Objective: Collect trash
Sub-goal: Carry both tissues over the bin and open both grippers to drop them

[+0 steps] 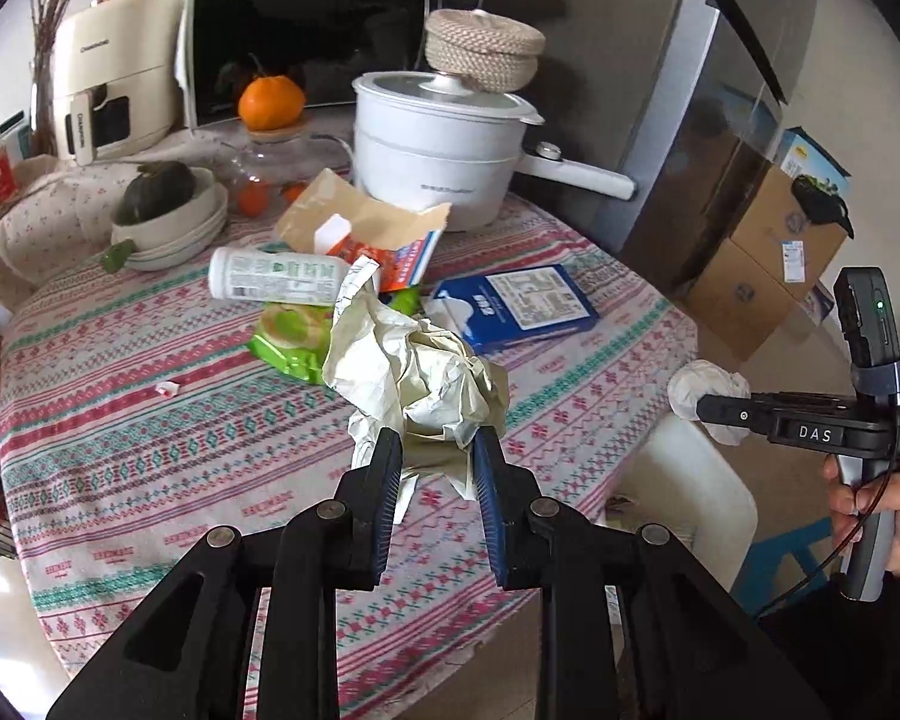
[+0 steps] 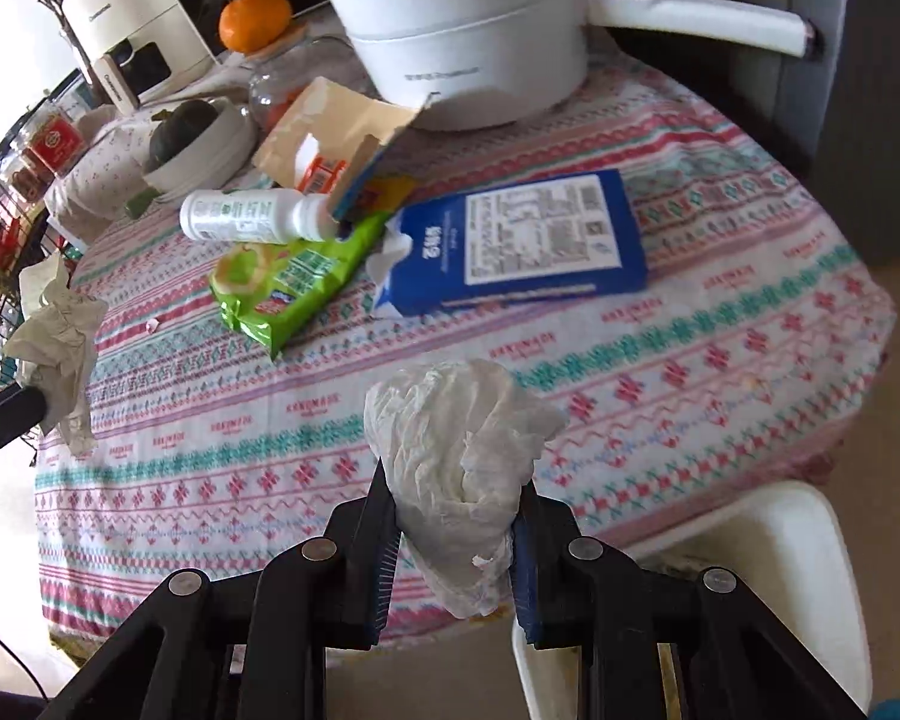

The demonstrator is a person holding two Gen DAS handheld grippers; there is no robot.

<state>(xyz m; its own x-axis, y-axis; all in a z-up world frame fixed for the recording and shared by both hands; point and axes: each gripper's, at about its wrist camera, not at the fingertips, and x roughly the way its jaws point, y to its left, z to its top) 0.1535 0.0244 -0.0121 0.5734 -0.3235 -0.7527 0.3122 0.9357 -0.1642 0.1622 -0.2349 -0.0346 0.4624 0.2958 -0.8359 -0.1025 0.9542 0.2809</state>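
Observation:
My left gripper (image 1: pixel 437 444) is shut on a crumpled cream paper (image 1: pixel 414 372) and holds it above the patterned tablecloth (image 1: pixel 150 420). My right gripper (image 2: pixel 456 510) is shut on a white tissue wad (image 2: pixel 456 450), held above the table's near edge; the wad also shows in the left wrist view (image 1: pixel 708 396). The cream paper shows at the left of the right wrist view (image 2: pixel 54 336). More trash lies on the table: a green snack wrapper (image 2: pixel 288 282), a white bottle on its side (image 2: pixel 246 216), a torn brown envelope (image 2: pixel 330 120) and a blue tissue pack (image 2: pixel 528 240).
A white pot (image 2: pixel 468 30) with a long handle stands at the back of the table. Bowls holding a dark squash (image 1: pixel 162 204), an orange (image 1: pixel 270 102), a microwave (image 1: pixel 306 30) and a white appliance (image 1: pixel 114 72) are behind. A white chair (image 2: pixel 750 546) stands at the near right; cardboard boxes (image 1: pixel 774 252) lie beyond.

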